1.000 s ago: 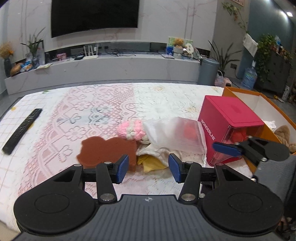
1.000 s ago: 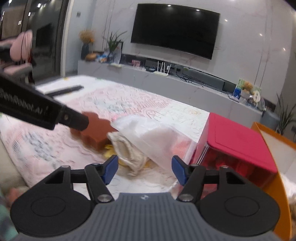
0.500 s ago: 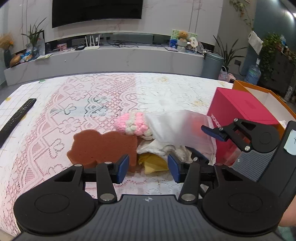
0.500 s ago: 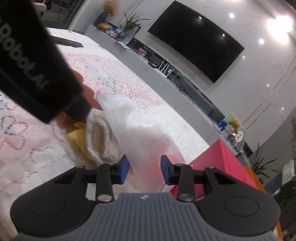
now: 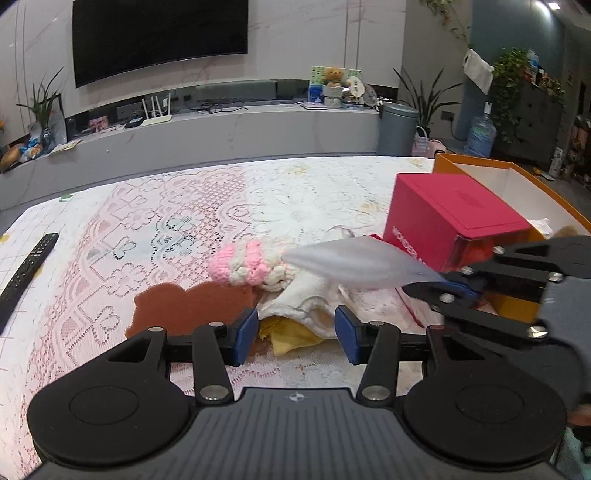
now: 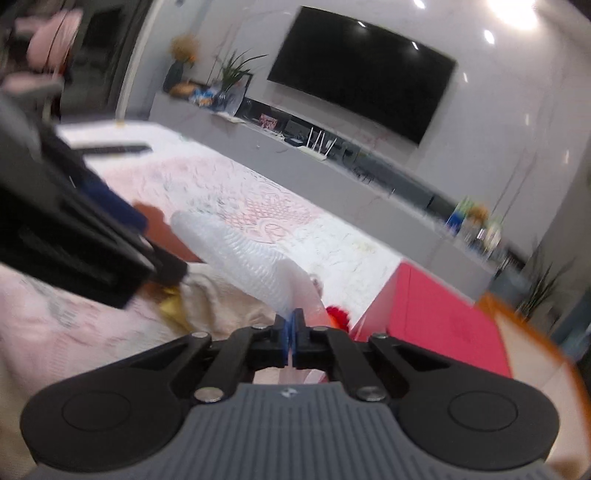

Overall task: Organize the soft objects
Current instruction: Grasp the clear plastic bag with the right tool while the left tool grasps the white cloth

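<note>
Since a second ago the right gripper [image 6: 291, 328] has closed its blue pads onto the near edge of the translucent frosted plastic bag [image 5: 354, 264] and lifted it, so the bag now stretches as a taut sheet from the pile up to the pinched corner beside the red rectangular box [image 5: 452, 219]. Its jaws have just been closing, with the bag film between them. The left gripper [image 5: 295, 330] has hardly shifted; its jaws stand moderately apart, holding nothing, low above the yellow cloth [image 5: 291, 334] and the cream fabric pouch [image 5: 306, 301].

Left of that pile lies the flat rust-brown bear-shaped sponge [image 5: 188, 306], and the pink-and-cream knitted toy [image 5: 245, 264] sits just behind it, touching the bag's far end. The open orange cardboard box [image 5: 476, 166] stands against the red box at the right edge. Open room stretches over the pink and white lace tablecloth [image 5: 155, 229] to the left and behind the pile, as far as the black remote control [image 5: 27, 267] near the left edge. Beyond the table are a grey low cabinet [image 5: 221, 129], a wall-mounted black television [image 5: 159, 35] and a grey bin [image 5: 397, 129].
</note>
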Demonstrator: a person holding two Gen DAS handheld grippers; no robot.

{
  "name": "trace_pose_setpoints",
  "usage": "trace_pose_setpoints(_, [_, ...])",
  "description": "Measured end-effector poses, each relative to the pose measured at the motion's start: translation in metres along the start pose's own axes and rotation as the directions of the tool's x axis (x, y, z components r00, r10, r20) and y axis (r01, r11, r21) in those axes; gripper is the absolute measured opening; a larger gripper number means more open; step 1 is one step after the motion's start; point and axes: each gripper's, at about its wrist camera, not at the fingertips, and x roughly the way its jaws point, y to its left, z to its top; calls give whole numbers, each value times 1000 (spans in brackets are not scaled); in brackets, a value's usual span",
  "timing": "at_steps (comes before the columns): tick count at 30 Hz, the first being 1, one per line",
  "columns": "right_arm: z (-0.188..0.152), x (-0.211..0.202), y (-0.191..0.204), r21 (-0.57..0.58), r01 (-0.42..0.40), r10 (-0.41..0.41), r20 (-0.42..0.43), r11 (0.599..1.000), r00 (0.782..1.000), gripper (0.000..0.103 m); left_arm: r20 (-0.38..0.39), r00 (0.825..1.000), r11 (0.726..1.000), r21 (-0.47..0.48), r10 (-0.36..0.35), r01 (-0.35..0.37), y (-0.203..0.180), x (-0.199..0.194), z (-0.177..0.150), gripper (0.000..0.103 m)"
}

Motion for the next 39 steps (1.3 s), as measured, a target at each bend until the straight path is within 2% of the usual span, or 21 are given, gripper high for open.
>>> trace_pose_setpoints(5, [-8,-35,-21,202,-73,79,-26,977,997,0,3,1000,998,59,-10,10,-9,-3,0,61])
trace_pose_setpoints(7, [-19,-42,-31,317,-89,113,-58,944,992,0,-7,1000,995,99,-5,5,-14,2,3,64])
trace_pose_setpoints(9, [-35,-41,-39,414,-70,122,-98,907,988,0,-17,1000,991,131,-10,12,-17,10,7,65])
trace_pose_setpoints(11, [-48,-30,-46,468,-46,121,-131,882,984,0,-10,1000,986,165,-4,6,-19,19,10,67])
trace_pose_setpoints(13, [-53,-20,-50,516,-65,151,-126,854,981,0,3,1000,983,184,-4,3,-20,29,13,75])
trace_pose_setpoints(17, [-54,-4,-47,535,-83,157,-94,841,983,0,-7,1000,984,178,-2,4,-18,53,15,75])
trace_pose_setpoints(20, [-57,4,-44,539,-101,171,-82,836,982,0,-16,1000,992,129,-4,6,-10,65,14,59])
trace_pose_setpoints(22, [-61,8,-44,544,-98,174,-90,833,981,0,-25,1000,996,91,-12,14,-5,69,13,31])
trace_pose_setpoints(23, [-63,9,-45,551,-97,177,-95,829,980,0,-29,999,997,76,-20,22,-3,70,12,28])
trace_pose_setpoints(24, [-65,10,-45,560,-99,184,-98,823,978,0,-28,999,997,65,-33,35,-2,70,12,19])
trace_pose_setpoints(25, [-65,11,-45,564,-101,189,-99,819,977,0,-26,999,997,64,-45,47,-3,68,12,15])
trace_pose_setpoints(28, [-65,9,-43,557,-104,187,-93,824,978,0,26,999,997,70,-41,39,-7,56,13,12])
trace_pose_setpoints(31, [-65,7,-44,561,-109,188,-83,820,979,0,85,994,997,37,-71,68,-8,36,20,11])
trace_pose_setpoints(34, [-67,4,-47,574,-106,182,-76,812,980,0,134,989,998,11,-65,65,-7,18,28,11])
trace_pose_setpoints(39, [-67,-4,-52,578,-111,176,-58,808,983,0,166,983,994,-60,-77,88,-1,-8,36,11])
